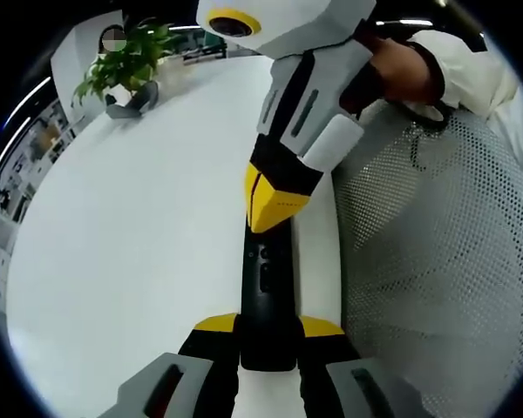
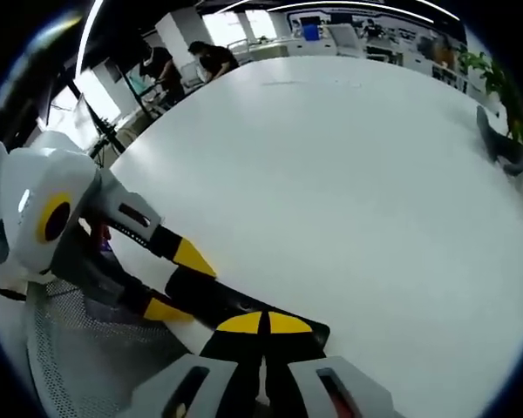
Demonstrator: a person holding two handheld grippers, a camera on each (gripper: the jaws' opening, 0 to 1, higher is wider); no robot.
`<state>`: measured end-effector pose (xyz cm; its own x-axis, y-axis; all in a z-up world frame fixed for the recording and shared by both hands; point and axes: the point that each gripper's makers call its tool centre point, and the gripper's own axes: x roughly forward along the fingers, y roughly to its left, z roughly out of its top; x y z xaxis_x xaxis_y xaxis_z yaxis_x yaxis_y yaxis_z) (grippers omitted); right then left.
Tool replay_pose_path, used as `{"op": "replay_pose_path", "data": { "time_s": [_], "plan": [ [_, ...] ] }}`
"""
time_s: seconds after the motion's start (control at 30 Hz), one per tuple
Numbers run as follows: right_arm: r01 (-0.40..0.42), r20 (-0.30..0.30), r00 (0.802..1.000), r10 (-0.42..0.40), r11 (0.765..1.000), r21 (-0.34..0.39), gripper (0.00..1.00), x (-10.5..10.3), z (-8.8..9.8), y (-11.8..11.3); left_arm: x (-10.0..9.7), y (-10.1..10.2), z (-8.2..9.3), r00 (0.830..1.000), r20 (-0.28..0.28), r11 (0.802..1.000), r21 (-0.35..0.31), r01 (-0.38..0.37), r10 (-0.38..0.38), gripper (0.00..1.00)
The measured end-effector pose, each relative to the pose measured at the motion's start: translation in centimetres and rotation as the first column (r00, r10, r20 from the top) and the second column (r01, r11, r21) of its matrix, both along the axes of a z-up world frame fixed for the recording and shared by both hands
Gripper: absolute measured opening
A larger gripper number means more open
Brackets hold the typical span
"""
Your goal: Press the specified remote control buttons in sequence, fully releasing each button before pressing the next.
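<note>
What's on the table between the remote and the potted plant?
Nothing: in the left gripper view the white table is bare between the black remote, held by the left gripper, and the potted plant.

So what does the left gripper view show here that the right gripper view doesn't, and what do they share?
Left gripper view alone: the remote's button face, clamped in the left gripper, and a person's hand on the right gripper. Right gripper view alone: people at distant desks. Both share the white table, the potted plant, the mesh chair, the remote and both grippers.
</note>
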<state>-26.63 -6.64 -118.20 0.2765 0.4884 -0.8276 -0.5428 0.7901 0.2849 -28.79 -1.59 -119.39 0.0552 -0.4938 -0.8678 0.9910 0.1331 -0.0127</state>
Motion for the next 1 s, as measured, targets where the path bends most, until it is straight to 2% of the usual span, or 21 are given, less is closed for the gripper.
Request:
{"op": "replay_pose_path", "data": {
  "time_s": [0.13, 0.27, 0.4, 0.57, 1.0],
  "plan": [
    [-0.008, -0.009, 1.0, 0.009, 1.0, 0.007, 0.0, -0.3, 0.2, 0.2, 0.0, 0.0, 0.0, 1.0, 0.0, 1.0, -0.004, -0.002, 0.002, 0.24],
    [-0.029, -0.016, 0.999, 0.03, 0.999, 0.044, 0.0, -0.6, 0.6, 0.9, 0.0, 0.0, 0.0, 1.0, 0.003, 1.0, 0.002, 0.001, -0.001, 0.24],
    [-0.037, -0.037, 0.999, 0.037, 0.999, 0.013, 0.0, -1.0, 0.1, 0.6, 0.0, 0.0, 0.0, 1.0, -0.001, 1.0, 0.005, 0.005, -0.005, 0.24],
    [-0.024, -0.041, 0.999, 0.025, 0.999, 0.024, 0.0, -1.0, 0.1, 0.6, 0.0, 0.0, 0.0, 1.0, 0.001, 1.0, -0.001, 0.002, -0.002, 0.24],
    [-0.102, 0.025, 0.994, 0.104, 0.993, -0.065, 0.0, -1.2, -0.1, 0.8, 0.0, 0.0, 0.0, 1.0, 0.006, 1.0, 0.003, 0.006, -0.006, 0.24]
  ]
}}
